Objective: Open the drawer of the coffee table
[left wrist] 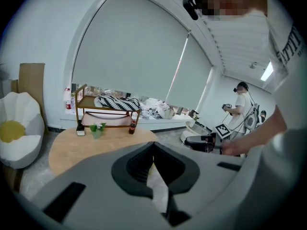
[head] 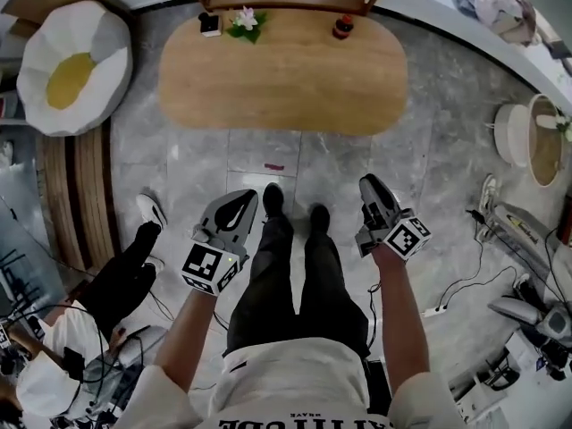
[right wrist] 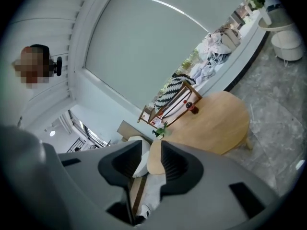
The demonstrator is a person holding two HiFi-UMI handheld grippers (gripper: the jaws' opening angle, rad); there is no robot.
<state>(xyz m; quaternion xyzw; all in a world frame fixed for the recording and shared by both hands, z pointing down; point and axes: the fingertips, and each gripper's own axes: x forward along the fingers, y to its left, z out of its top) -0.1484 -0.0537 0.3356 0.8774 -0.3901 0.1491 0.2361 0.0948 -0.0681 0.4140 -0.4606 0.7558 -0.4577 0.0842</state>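
Note:
The oval wooden coffee table [head: 282,74] stands on the grey floor ahead of me; its top also shows in the left gripper view [left wrist: 96,145] and the right gripper view [right wrist: 211,123]. No drawer shows in any view. My left gripper [head: 239,206] hangs at thigh height, well short of the table, and its fingertips meet with nothing between them [left wrist: 153,145]. My right gripper [head: 374,188] is held at the same height on the other side. Its jaws stand a little apart and empty [right wrist: 152,145], and it is rolled, so the room looks tilted in its view.
On the table's far edge stand a small plant [head: 245,21], a dark bottle [head: 343,27] and a small dark box [head: 210,23]. A wooden rack [left wrist: 108,111] stands behind the table. A white beanbag [head: 73,65] lies at the left. A crouching person [head: 125,280] is at lower left; cables [head: 465,284] lie at right.

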